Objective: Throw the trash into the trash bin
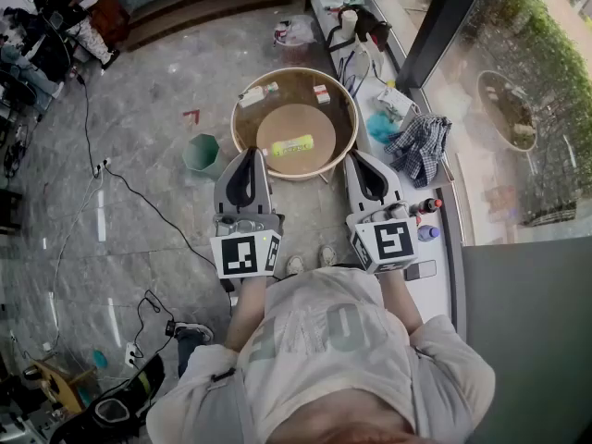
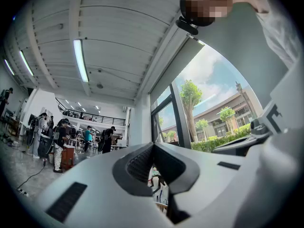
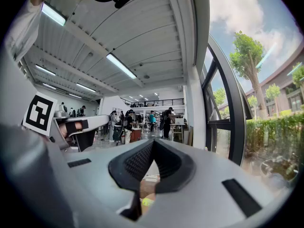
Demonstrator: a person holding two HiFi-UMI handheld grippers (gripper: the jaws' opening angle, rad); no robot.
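Observation:
A round glass-rimmed table point(image 1: 344, 109) stands ahead of me with a yellow-green packet point(image 1: 291, 144) at its wooden centre and two small cartons point(image 1: 254, 95) point(image 1: 321, 92) near its far rim. A green trash bin point(image 1: 202, 154) stands on the floor at the table's left. My left gripper point(image 1: 250, 153) is shut and empty, held over the table's near left edge, its jaws meeting at the tip point(image 2: 153, 145). My right gripper point(image 1: 363, 156) is likewise shut and empty just right of the table; below its jaws point(image 3: 153, 141) the packet point(image 3: 145, 203) shows.
A white bench along the window at the right carries a checked cloth point(image 1: 418, 146), a blue item point(image 1: 379, 126) and small bottles point(image 1: 428, 206). Cables point(image 1: 139, 192) run over the stone floor at the left. A plastic bag point(image 1: 294, 31) lies beyond the table. People stand far back point(image 2: 59, 139).

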